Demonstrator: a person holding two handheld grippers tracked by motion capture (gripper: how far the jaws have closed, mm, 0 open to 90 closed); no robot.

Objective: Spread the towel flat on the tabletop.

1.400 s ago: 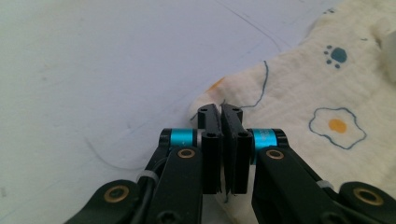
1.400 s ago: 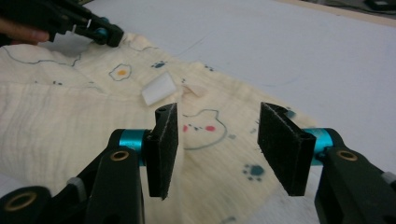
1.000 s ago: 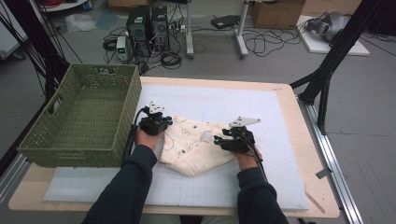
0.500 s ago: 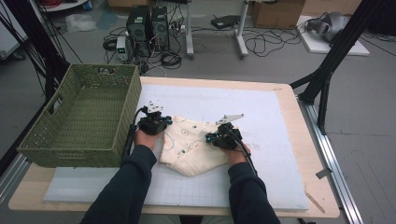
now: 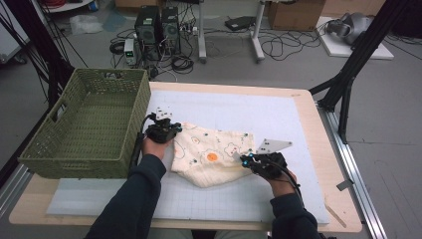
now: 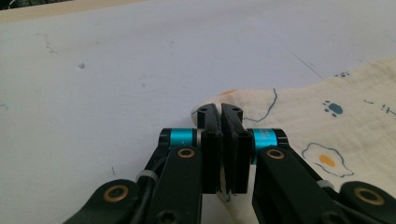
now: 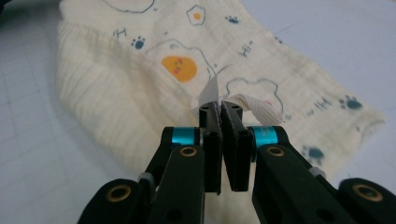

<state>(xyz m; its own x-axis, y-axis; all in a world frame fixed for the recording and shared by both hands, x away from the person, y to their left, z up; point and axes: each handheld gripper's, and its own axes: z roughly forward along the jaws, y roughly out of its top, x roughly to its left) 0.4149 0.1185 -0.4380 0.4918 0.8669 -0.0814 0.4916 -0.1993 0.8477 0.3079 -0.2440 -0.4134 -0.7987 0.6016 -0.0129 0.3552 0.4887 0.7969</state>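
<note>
- My left fingers (image 6: 220, 112) are clenched on the left edge of the cream printed cloth (image 5: 211, 154).
- My right fingers (image 7: 219, 109) are clenched on a fold at its right edge.
- The cloth lies on the white mat (image 5: 278, 117) of the bench, right of the green basket (image 5: 84, 129).

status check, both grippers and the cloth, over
Left gripper shut on patterned cloth edge. Right gripper shut on its other edge. Cloth flat on white mat. Green basket left, nothing blocking.
</note>
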